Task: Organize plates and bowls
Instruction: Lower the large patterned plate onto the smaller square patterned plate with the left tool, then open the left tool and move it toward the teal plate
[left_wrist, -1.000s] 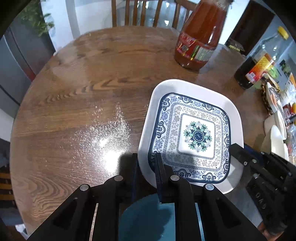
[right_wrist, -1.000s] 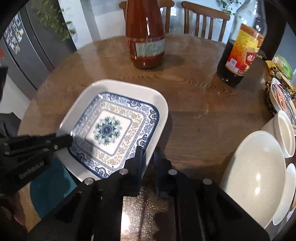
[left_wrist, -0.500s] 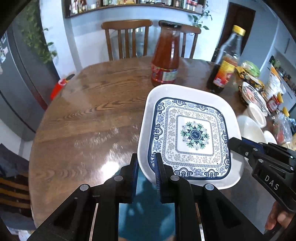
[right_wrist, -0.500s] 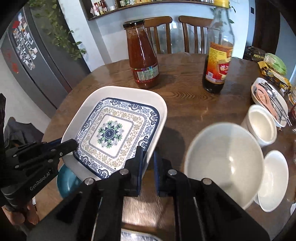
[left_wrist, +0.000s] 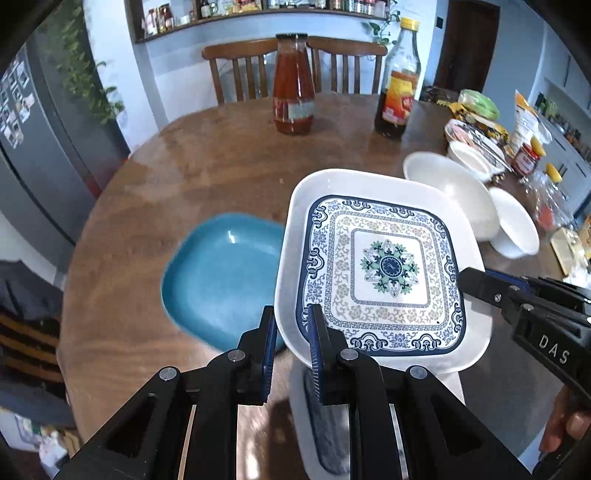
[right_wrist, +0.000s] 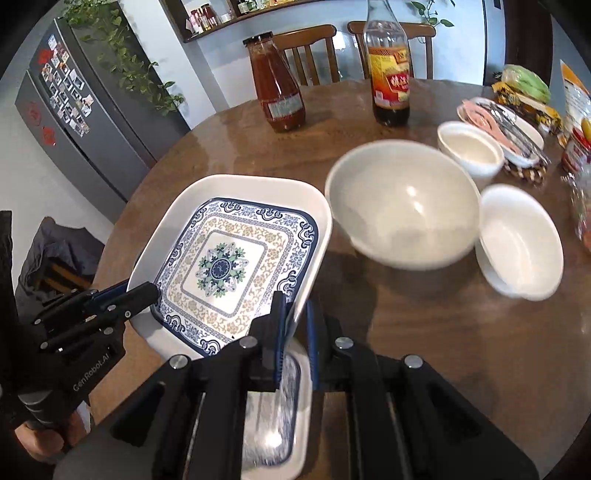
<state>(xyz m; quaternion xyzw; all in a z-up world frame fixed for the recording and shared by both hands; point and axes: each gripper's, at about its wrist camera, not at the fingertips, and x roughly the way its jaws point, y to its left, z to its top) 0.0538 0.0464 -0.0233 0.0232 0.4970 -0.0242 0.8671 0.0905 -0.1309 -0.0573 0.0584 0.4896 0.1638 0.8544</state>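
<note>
The left tongs (left_wrist: 291, 325) pinch the near left edge of the patterned plate (left_wrist: 384, 269). The right tongs (right_wrist: 295, 317) pinch its near right edge, so the plate hangs between both tongs, up off the counter (left_wrist: 221, 173).

A second ago the plate sat low and close to the red sauce bottle (left_wrist: 293, 85). Now it is higher and that bottle is far out ahead. The dark sauce bottle (left_wrist: 397, 79) stands beside the red one.

Just left of the left tongs, a blue dish (left_wrist: 221, 269) shows on the counter. Before, only a small bit of it peeked out under the tongs.

Under the tongs, close to the cameras, lies another patterned plate (right_wrist: 273, 417) that did not show a second ago.

Out past the right tongs a big white bowl (right_wrist: 402, 206) sits beside the lifted plate's far right edge. Two smaller white bowls (right_wrist: 517, 240) are beyond it. A second ago the big bowl was off at the right edge of the view.
</note>
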